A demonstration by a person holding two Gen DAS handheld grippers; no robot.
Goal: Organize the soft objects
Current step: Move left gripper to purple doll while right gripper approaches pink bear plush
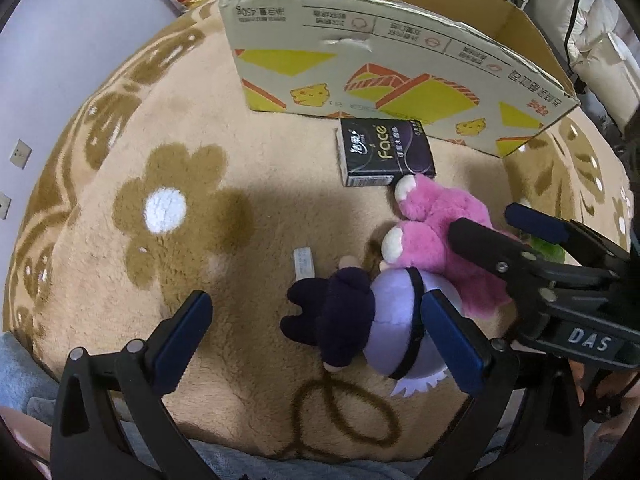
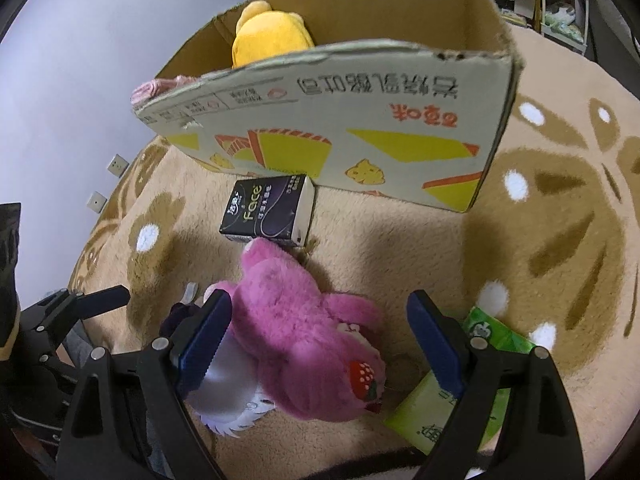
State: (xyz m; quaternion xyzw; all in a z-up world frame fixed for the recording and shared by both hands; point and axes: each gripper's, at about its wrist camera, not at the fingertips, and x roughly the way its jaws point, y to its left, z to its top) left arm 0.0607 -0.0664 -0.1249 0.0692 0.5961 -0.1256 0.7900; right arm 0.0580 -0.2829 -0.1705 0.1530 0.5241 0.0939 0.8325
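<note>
A pink plush bear (image 2: 304, 328) lies on the rug between the open jaws of my right gripper (image 2: 320, 340); it also shows in the left wrist view (image 1: 436, 224). A purple and dark navy plush doll (image 1: 360, 320) lies next to it, between the open jaws of my left gripper (image 1: 320, 340). A black tissue pack (image 1: 384, 152) lies in front of the cardboard box (image 1: 400, 60), also in the right wrist view (image 2: 268, 212). The box (image 2: 360, 128) holds a yellow plush (image 2: 268, 36) and a pink item (image 2: 156, 88). A green tissue pack (image 2: 464, 384) lies under my right finger.
A beige flower-patterned rug (image 1: 180, 208) covers the floor. A small white tag (image 1: 304, 262) lies on it. A white wall with sockets (image 1: 20, 154) is at the left. Shelves (image 2: 560, 0) stand behind the box.
</note>
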